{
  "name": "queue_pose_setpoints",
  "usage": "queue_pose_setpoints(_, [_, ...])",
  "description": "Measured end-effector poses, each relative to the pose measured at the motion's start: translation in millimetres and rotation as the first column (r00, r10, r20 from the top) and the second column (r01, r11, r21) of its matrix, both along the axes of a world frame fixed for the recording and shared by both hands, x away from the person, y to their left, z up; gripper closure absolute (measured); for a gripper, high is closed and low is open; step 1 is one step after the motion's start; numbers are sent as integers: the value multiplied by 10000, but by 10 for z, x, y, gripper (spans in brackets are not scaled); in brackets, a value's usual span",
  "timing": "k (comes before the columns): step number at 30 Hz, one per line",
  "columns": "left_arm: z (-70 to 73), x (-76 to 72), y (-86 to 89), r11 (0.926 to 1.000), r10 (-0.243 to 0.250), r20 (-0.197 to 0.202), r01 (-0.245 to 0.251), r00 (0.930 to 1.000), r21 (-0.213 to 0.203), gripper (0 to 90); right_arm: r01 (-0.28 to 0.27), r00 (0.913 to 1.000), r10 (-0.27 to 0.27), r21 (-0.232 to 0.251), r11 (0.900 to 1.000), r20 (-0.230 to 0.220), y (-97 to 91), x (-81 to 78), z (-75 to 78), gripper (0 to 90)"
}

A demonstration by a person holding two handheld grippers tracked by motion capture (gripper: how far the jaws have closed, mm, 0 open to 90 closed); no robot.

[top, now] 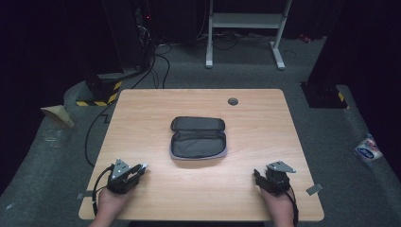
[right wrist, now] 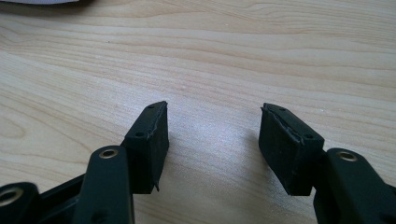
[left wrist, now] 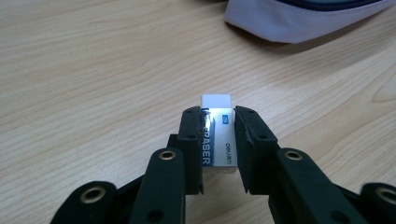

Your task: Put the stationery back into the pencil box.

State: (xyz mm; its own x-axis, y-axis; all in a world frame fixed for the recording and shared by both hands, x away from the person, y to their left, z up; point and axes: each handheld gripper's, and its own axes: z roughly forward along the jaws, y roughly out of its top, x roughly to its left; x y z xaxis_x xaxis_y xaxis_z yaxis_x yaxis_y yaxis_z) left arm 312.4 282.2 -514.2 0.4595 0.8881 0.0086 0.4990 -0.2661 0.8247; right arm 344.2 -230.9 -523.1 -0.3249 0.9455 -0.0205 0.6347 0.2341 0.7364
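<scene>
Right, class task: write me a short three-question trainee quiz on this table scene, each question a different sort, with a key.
1. True or false: the left gripper is shut on an eraser.
2. Which best describes the pencil case? A) zipped shut at the table's edge B) lying open near the middle of the table C) held in the right gripper
3. Fill in: the right gripper's jaws are ____, with nothing between them.

Key: 1 true; 2 B; 3 open
</scene>
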Motion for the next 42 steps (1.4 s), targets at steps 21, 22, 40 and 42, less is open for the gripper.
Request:
queue_pose_setpoints(21, [123, 30, -202, 9984, -540, 590, 547, 9968, -106, 726, 15, 10000, -15, 9, 10000, -5, 2, -1, 0, 423])
queue_pose_setpoints(22, [130, 38, -217, 9982, -553, 596, 564, 9967, -177, 726, 14, 10000, -14, 2, 10000, -2, 2, 0, 0, 422])
queue_pose_setpoints(40, [253, 209, -612, 9910, -990, 1051, 1076, 9895, -795, 725, 31, 10000, -31, -35, 10000, 25, 5, -3, 0, 424])
queue_pose_setpoints(42, [267, 223, -664, 9903, -1069, 1113, 1157, 9880, -766, 726, 27, 10000, -27, -51, 10000, 36, 5, -3, -1, 424])
